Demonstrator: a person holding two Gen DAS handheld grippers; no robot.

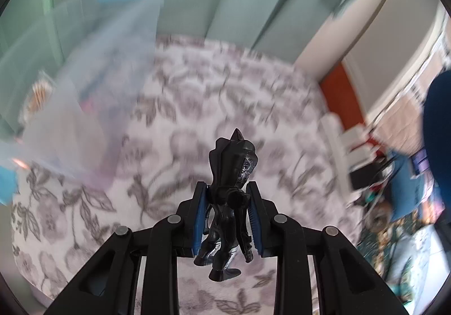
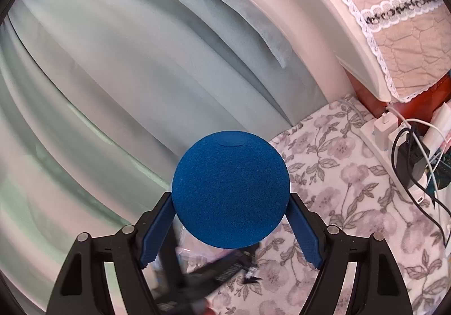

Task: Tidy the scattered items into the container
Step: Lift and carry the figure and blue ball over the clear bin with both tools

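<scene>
In the left wrist view my left gripper (image 1: 227, 193) is shut on a black toy figure (image 1: 231, 191) with a pointed head, held clear above the floral bedspread (image 1: 197, 95). A clear plastic container (image 1: 93, 66), blurred, stands at the upper left with small items inside. A blue shape at the right edge (image 1: 439, 129) is too blurred to identify. In the right wrist view my right gripper (image 2: 231, 202) is shut on a blue foam ball (image 2: 231, 188), its blue pads pressed against both sides. Below the ball a blurred black shape (image 2: 214, 272) crosses the frame.
Grey-green curtains (image 2: 126, 66) hang behind the bed. At the right stands a white power strip (image 2: 394, 140) with plugs and cables, beside a quilted lace-edged cover (image 2: 400, 27) on a white and red-brown piece of furniture. Clutter lies on the floor at the right (image 1: 394, 202).
</scene>
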